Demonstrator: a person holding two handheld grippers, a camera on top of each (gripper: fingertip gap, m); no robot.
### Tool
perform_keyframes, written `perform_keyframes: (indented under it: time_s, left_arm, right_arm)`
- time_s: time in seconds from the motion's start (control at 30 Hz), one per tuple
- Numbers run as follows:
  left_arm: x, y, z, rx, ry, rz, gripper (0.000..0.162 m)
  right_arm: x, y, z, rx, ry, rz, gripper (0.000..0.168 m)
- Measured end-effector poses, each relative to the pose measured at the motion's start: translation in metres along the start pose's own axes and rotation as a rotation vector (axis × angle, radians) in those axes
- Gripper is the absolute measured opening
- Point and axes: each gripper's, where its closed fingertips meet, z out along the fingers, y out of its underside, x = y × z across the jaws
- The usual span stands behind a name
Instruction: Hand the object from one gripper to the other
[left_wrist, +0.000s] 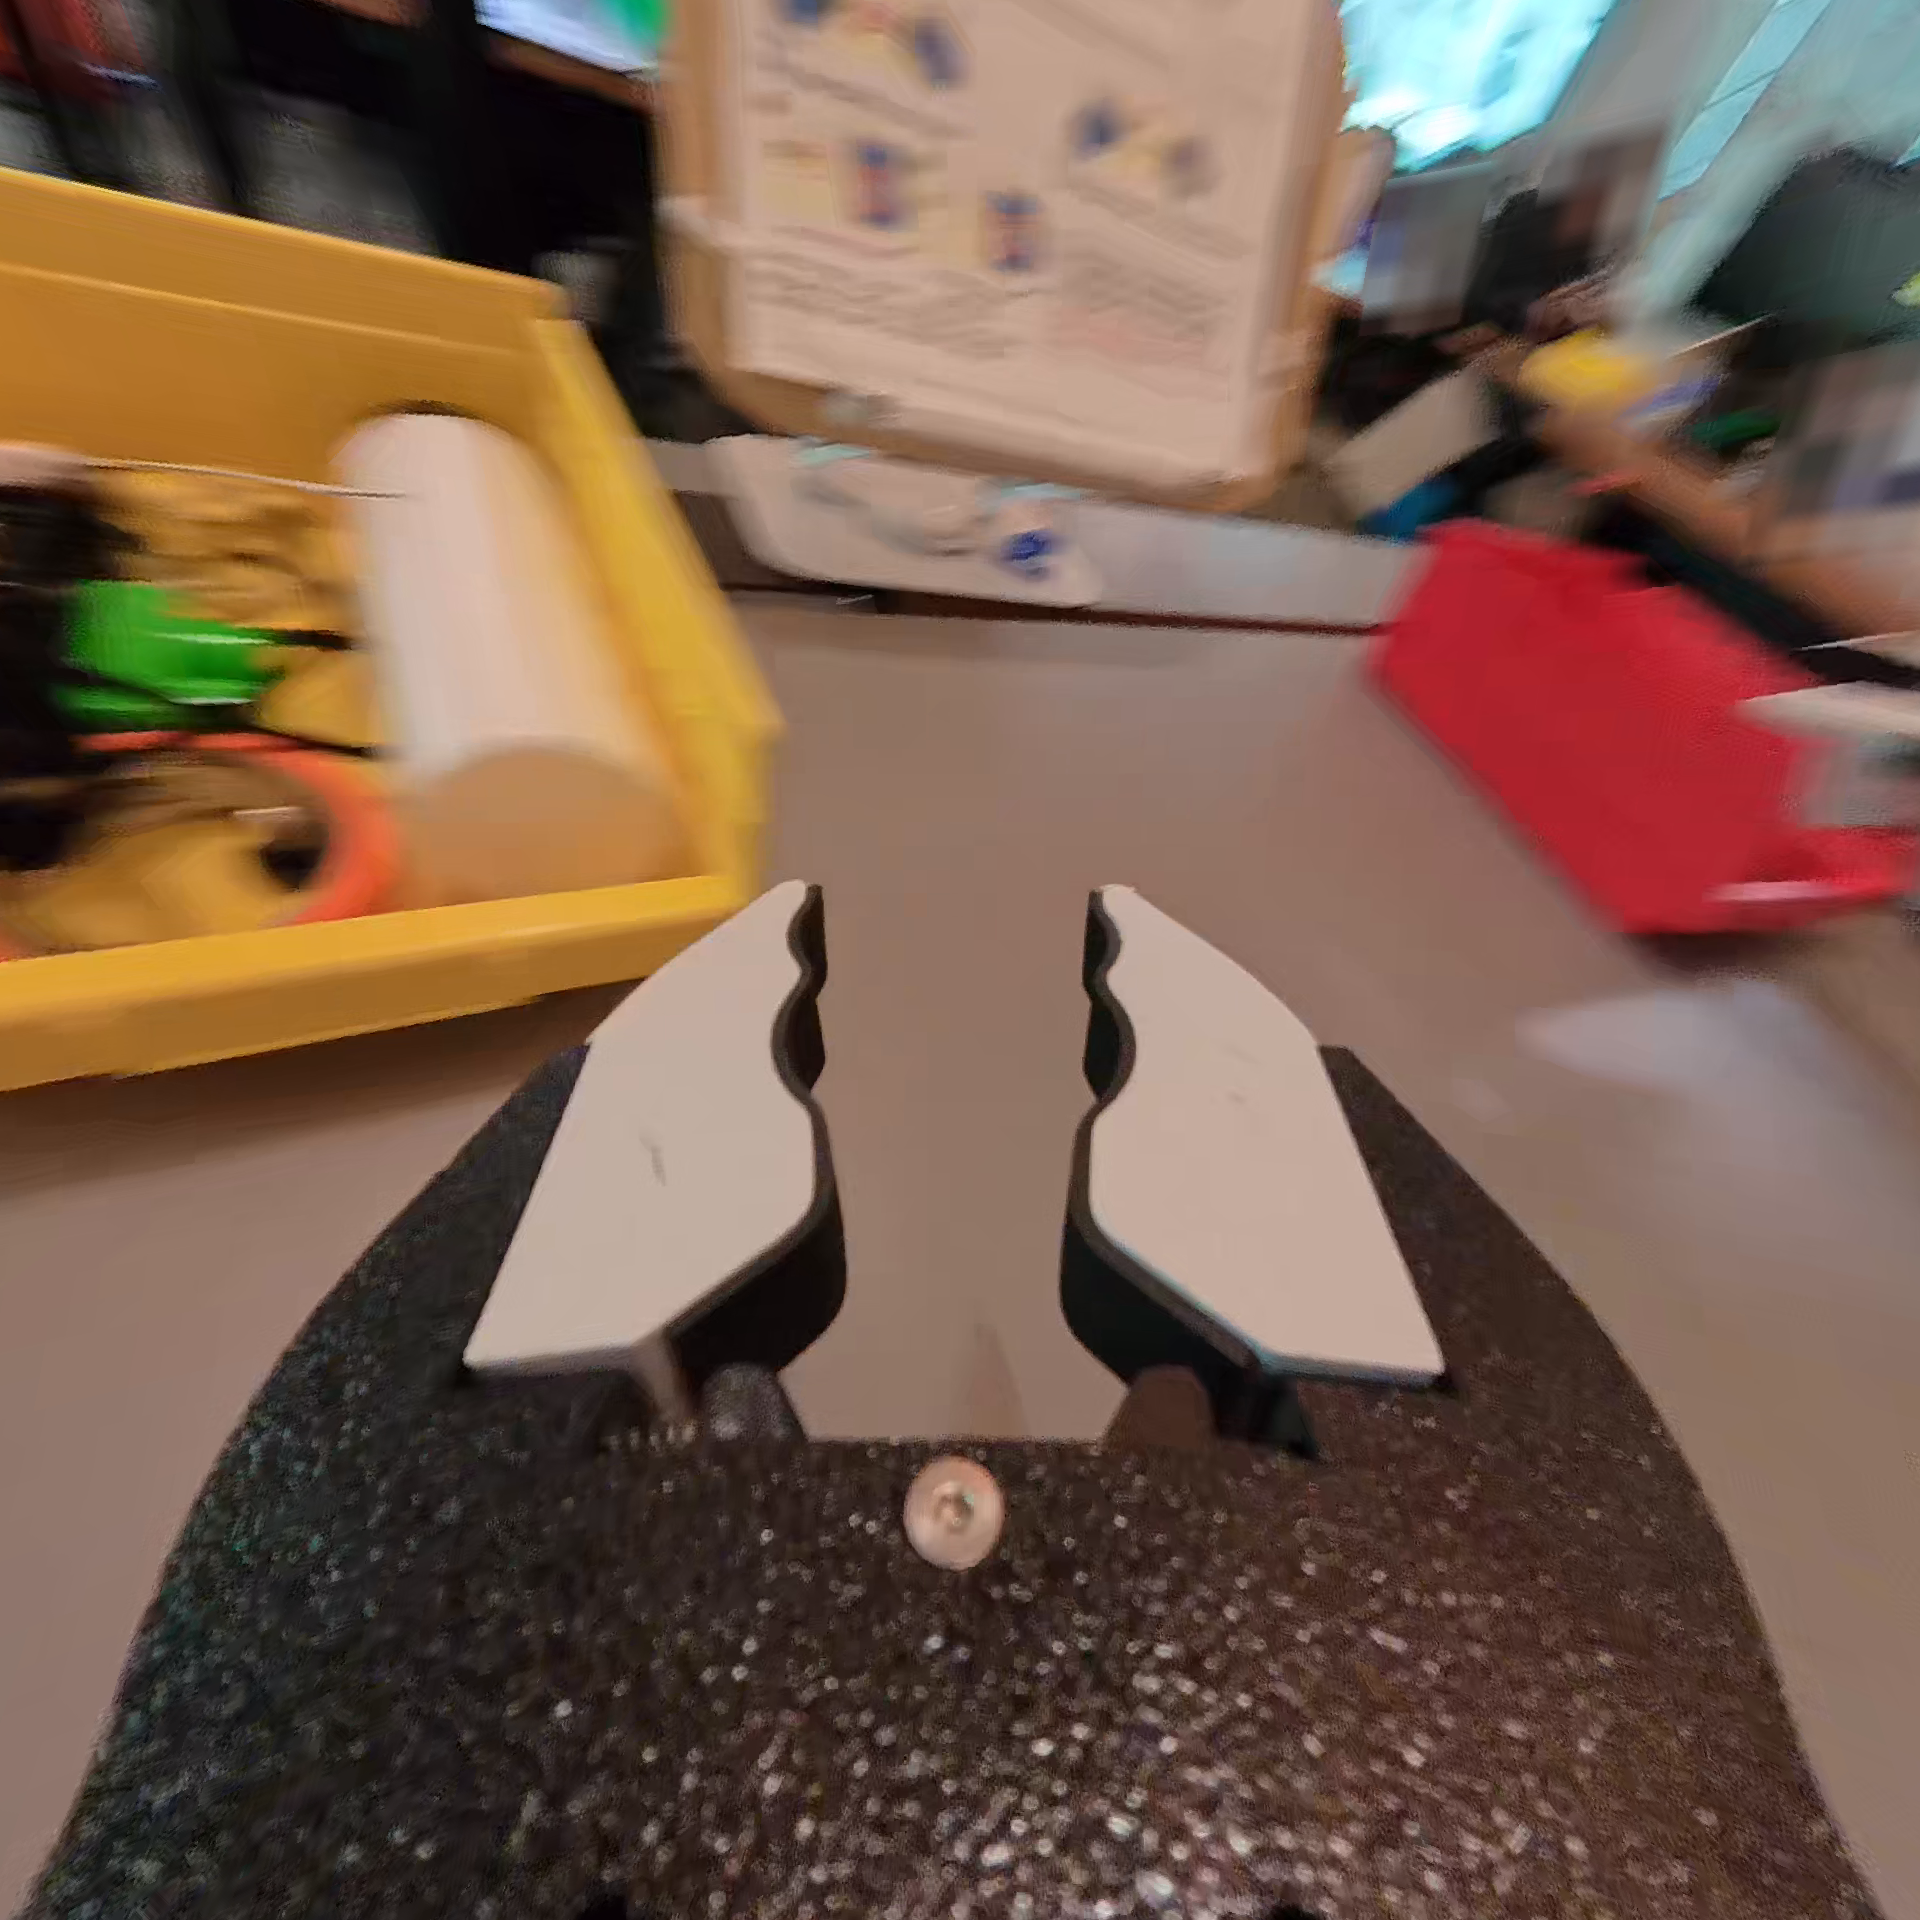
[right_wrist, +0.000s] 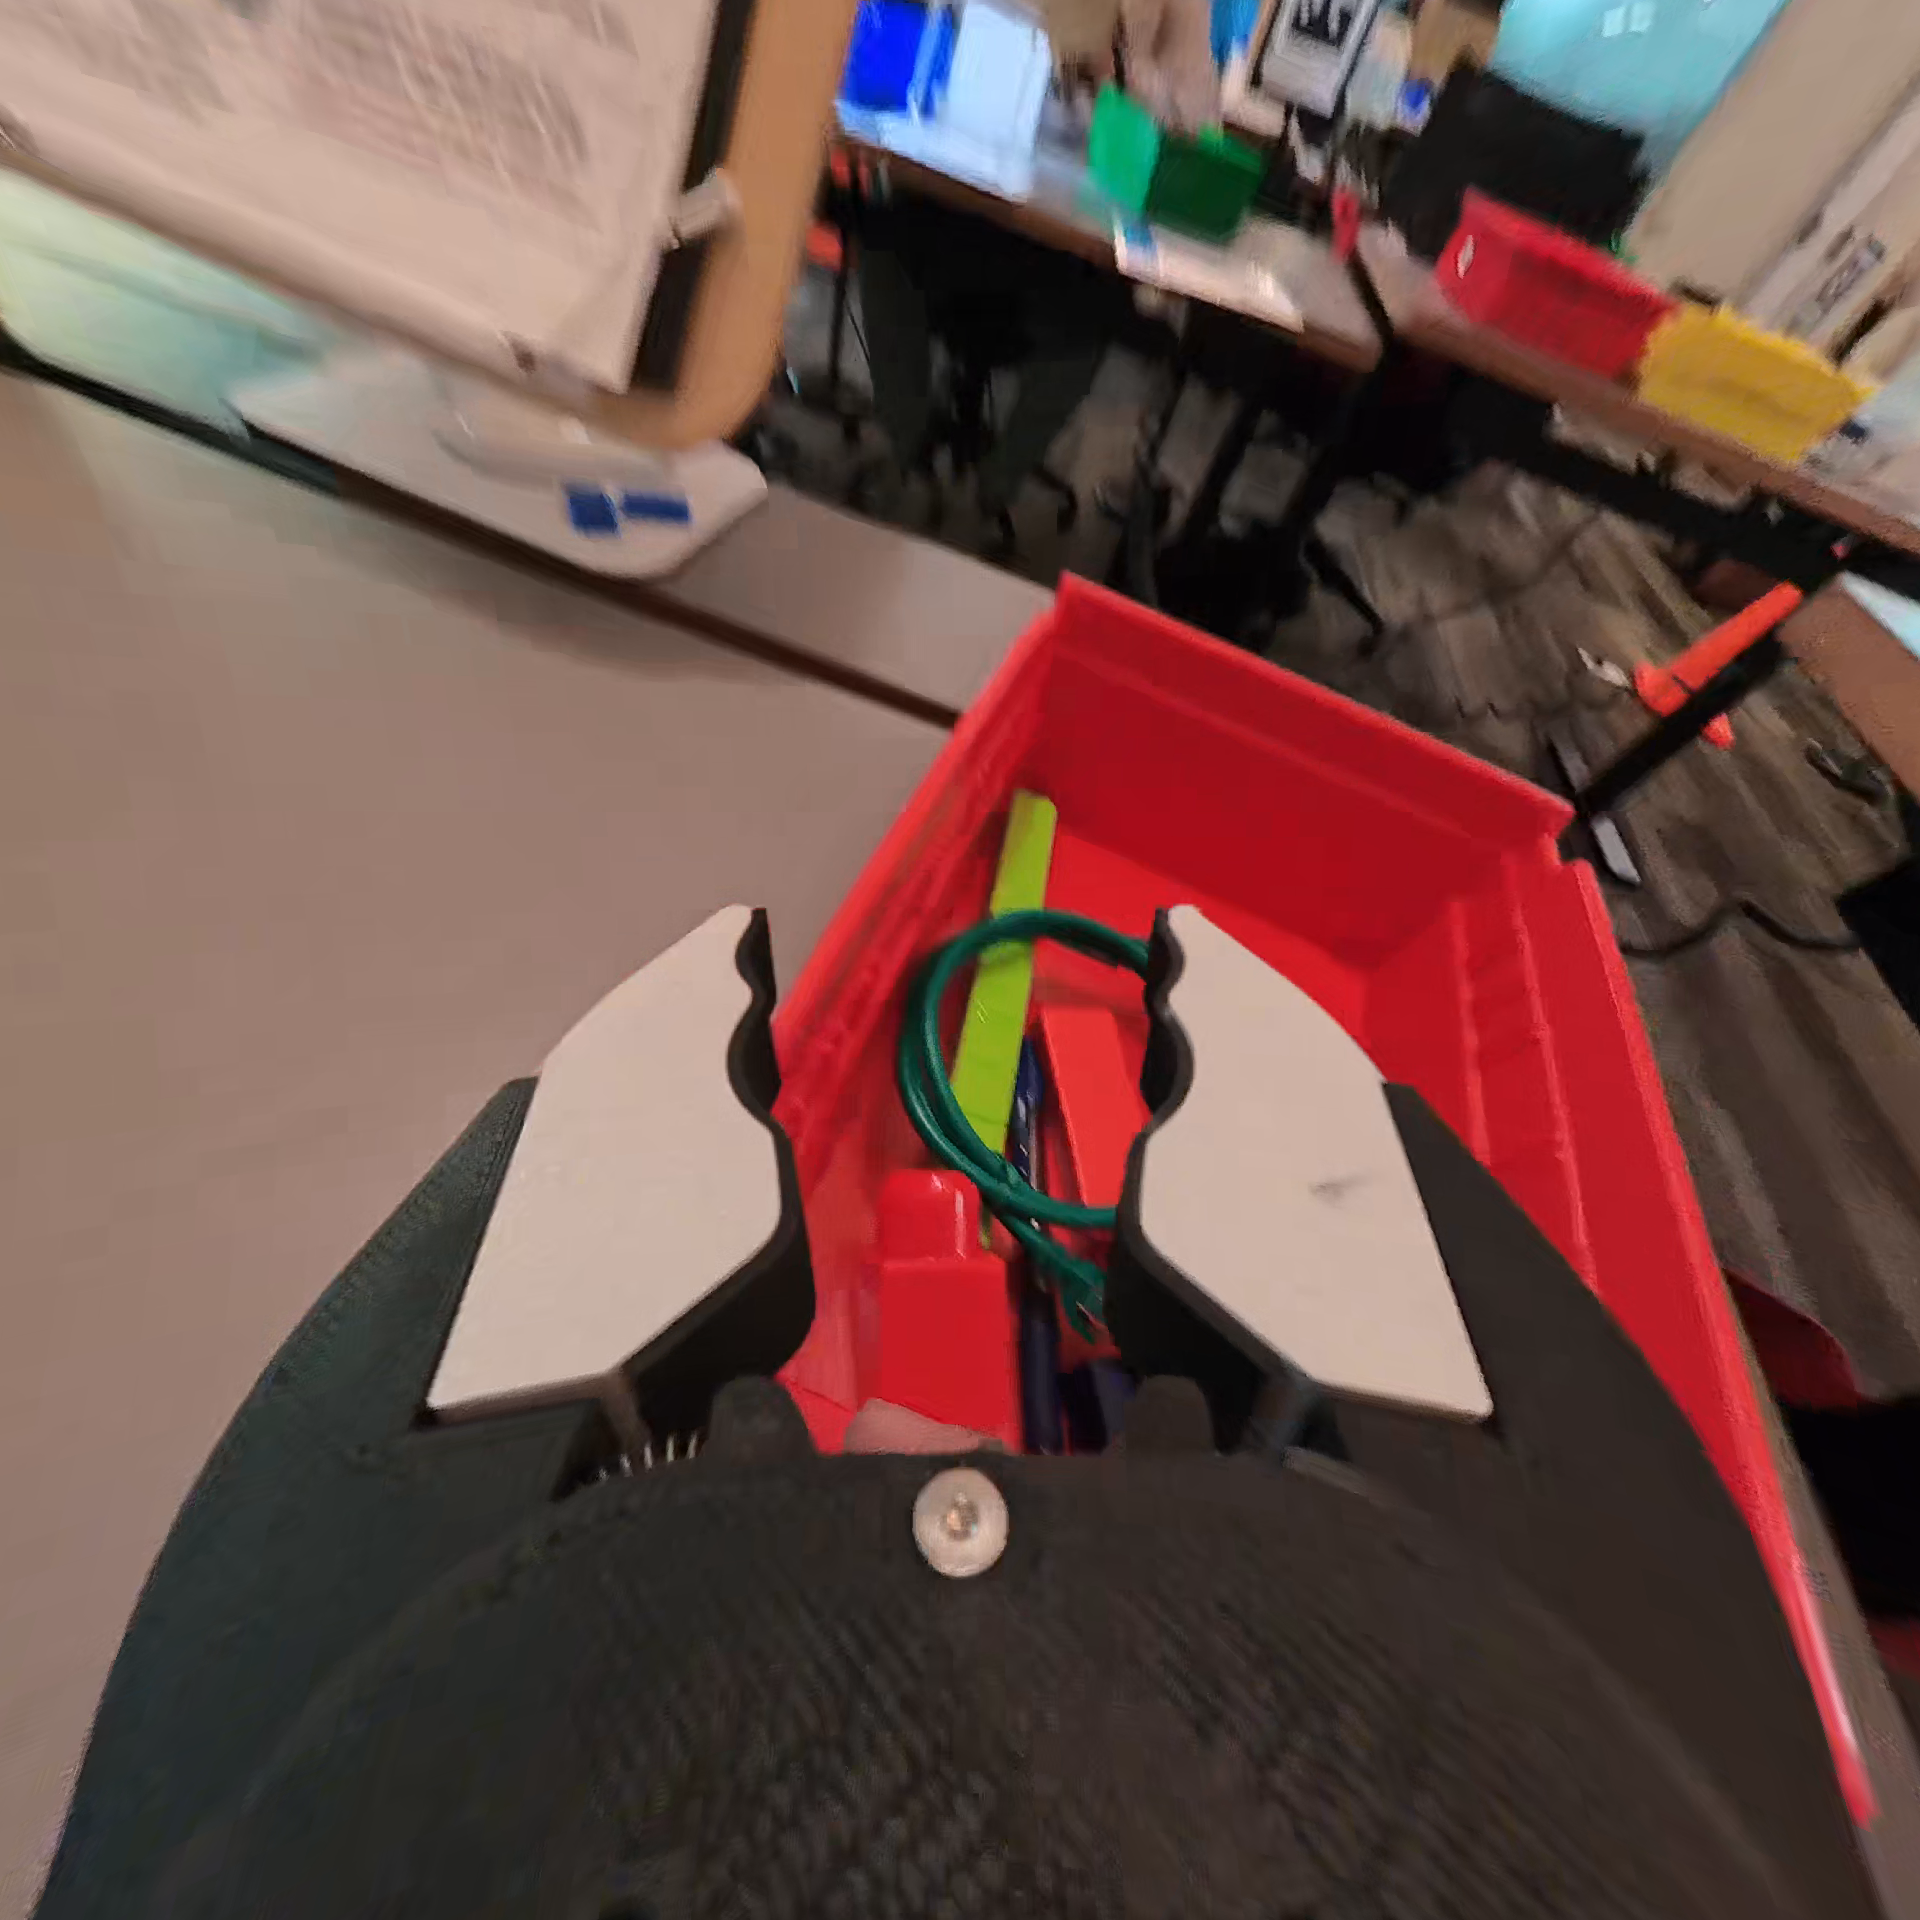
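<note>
Both claws are wide apart, empty. Right claw (right_wrist: 956, 940) hangs over the red bin (right_wrist: 1299, 727); likely pick is the green wire (right_wrist: 935, 1049) inside. Descend straight, pinch the loop, clear the wall. Left claw (left_wrist: 954, 914) waits over the surface (left_wrist: 1039, 779).

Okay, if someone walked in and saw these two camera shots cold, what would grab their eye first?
Probably the bright red plastic bin under the open right tool, with a looped green wire and a lime-green strip inside. In the left wrist view, the yellow plastic bin on the left stands out, holding a white paper roll, while the open left tool hangs empty above the grey table.
</note>
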Motion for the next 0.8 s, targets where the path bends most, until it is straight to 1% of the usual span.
perform_keyframes:
  time_s: [0.07,0.13,0.2,0.23,0.3,0.43,0.47,0.53,0.6,0.63,0.67,0.73,0.8]
  left_arm:
    - [-0.051,-0.003,-0.005,-0.083,-0.260,0.128,0.051]
    - [-0.099,-0.015,-0.008,-0.190,-0.501,0.333,0.062]
    - [-0.138,-0.024,-0.004,-0.334,-0.650,0.521,0.065]
    - [-0.155,-0.026,-0.001,-0.407,-0.701,0.570,0.067]
    - [-0.182,-0.025,0.013,-0.525,-0.736,0.582,0.065]
    - [-0.214,-0.005,0.039,-0.728,-0.728,0.531,0.060]
    - [-0.218,-0.003,0.043,-0.758,-0.731,0.524,0.041]
    - [-0.227,-0.007,0.045,-0.774,-0.780,0.525,0.043]
    - [-0.232,-0.002,0.042,-0.847,-0.793,0.515,0.028]
    - [-0.235,-0.001,0.040,-0.869,-0.797,0.512,0.027]
    - [-0.238,-0.001,0.038,-0.877,-0.799,0.510,0.024]
    - [-0.241,0.001,0.036,-0.877,-0.768,0.493,0.007]
    - [-0.241,0.000,0.034,-0.845,-0.739,0.496,0.004]
  right_arm:
    - [-0.004,-0.014,-0.010,0.077,-0.010,0.005,0.069]
    - [-0.004,-0.023,-0.017,0.118,0.007,-0.014,0.068]
    - [-0.009,-0.031,-0.020,0.144,-0.012,-0.034,0.068]
    - [-0.013,-0.033,-0.021,0.148,-0.028,-0.040,0.068]
    - [-0.021,-0.037,-0.023,0.166,-0.054,-0.029,0.067]
    - [-0.043,-0.048,-0.024,0.199,-0.141,-0.015,0.067]
    - [-0.049,-0.050,-0.024,0.202,-0.156,-0.027,0.066]
    - [-0.058,-0.051,-0.024,0.195,-0.178,-0.060,0.067]
    - [-0.065,-0.051,-0.024,0.189,-0.194,-0.083,0.066]
    - [-0.068,-0.051,-0.025,0.189,-0.208,-0.091,0.066]
    - [-0.071,-0.051,-0.025,0.189,-0.219,-0.094,0.066]
    - [-0.074,-0.052,-0.027,0.194,-0.234,-0.093,0.066]
    - [-0.075,-0.055,-0.029,0.207,-0.242,-0.086,0.065]
